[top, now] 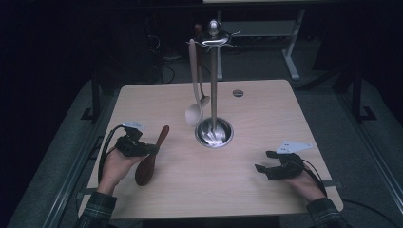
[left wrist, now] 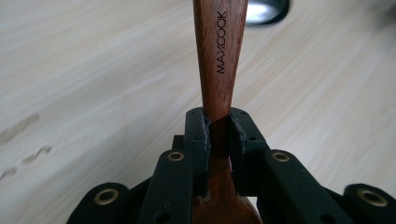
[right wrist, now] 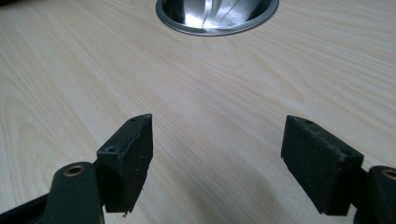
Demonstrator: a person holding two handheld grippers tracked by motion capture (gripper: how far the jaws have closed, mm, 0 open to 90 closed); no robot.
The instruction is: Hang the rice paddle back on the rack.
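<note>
wooden spoon [left wrist: 219,56] clamped in left hand-held gripper [left wrist: 218,135], right hand-held gripper [right wrist: 217,163] wide open

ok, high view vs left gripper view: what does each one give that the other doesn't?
High view alone: the metal stand with a pale spoon hanging from it, the right gripper open over the table, and the dark wooden spoon's bowl.
Left gripper view alone: MAXCOOK printed on the handle and the pads pressed against its neck.
Both: the left gripper shut on that spoon, and the stand's round base.
</note>
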